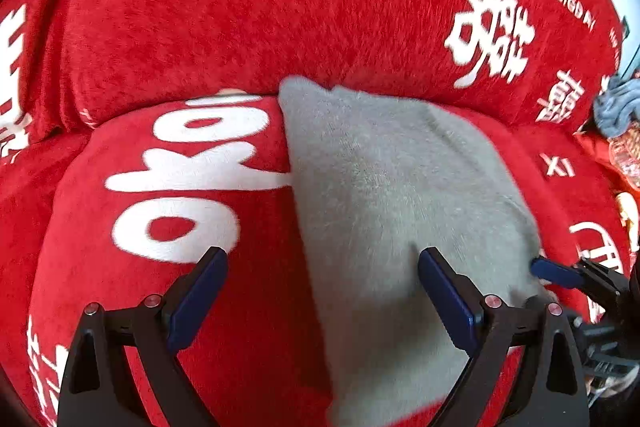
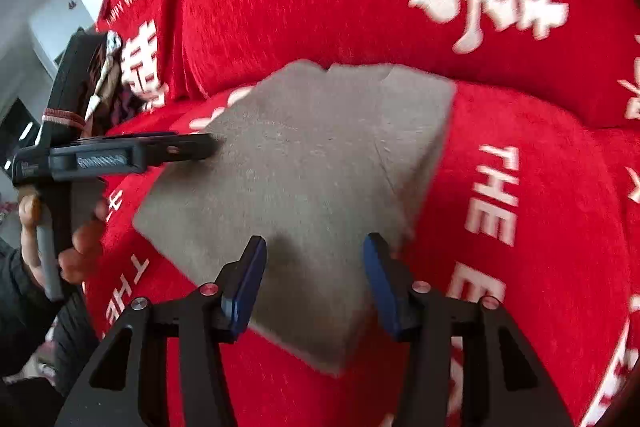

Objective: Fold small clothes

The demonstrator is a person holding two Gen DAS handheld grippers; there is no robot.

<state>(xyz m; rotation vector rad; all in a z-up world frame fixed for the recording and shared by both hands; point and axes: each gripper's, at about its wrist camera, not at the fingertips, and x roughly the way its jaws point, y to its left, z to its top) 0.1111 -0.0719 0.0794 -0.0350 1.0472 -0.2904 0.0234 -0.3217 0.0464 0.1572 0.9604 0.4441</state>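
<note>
A grey fleecy cloth [image 1: 400, 195], folded into a rough rectangle, lies flat on the red seat cushion [image 1: 180, 307]. My left gripper [image 1: 322, 259] is open wide above the cloth's left edge, one finger over the grey and the other over the red. In the right wrist view the same cloth [image 2: 312, 163] fills the middle. My right gripper [image 2: 315, 243] hovers over its near edge, jaws apart and gripping nothing. The left gripper [image 2: 200, 147] shows side-on at the cloth's left edge, held by a hand [image 2: 80, 247]. One blue pad of the right gripper [image 1: 556, 273] touches the cloth's right edge.
The sofa is covered in red fabric with white characters and lettering; its backrest [image 1: 280, 7] rises just behind the cloth. A blue-grey garment [image 1: 616, 107] lies bunched at the far right. Pale wall and floor [image 2: 48, 7] show past the sofa's left end.
</note>
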